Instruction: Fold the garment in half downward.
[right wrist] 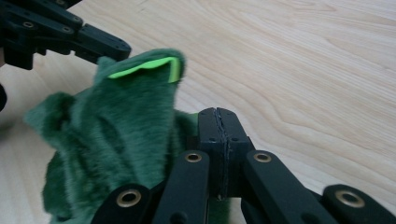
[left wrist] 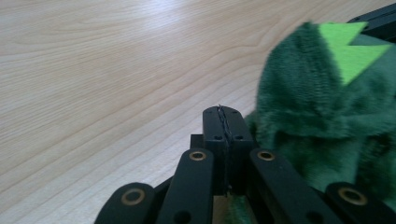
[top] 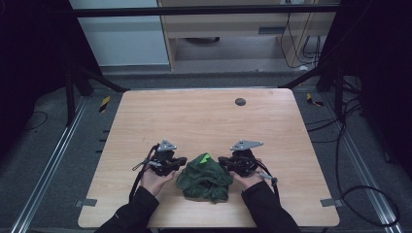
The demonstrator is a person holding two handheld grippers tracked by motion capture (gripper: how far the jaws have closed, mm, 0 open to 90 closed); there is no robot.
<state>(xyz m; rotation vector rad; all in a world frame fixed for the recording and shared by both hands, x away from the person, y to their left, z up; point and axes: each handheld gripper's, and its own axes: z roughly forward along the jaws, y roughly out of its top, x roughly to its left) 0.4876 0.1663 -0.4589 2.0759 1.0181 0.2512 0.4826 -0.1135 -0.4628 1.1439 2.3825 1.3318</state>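
Dim, even light; soft close-up focus

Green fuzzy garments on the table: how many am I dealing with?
1. A single green fuzzy garment lies crumpled near the table's front edge, between the left gripper and the right gripper. Its folds could hide something underneath.

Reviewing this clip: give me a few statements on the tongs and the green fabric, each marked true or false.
1. The left tongs are shut. True.
2. The right tongs are wide open. False: their jaws are pressed together.
3. The green plush fabric lies between the two tongs. True.
4. The fabric sits at the table's far edge. False: it lies near the person's edge of the wooden table.
5. The fabric has a bright green patch. True.
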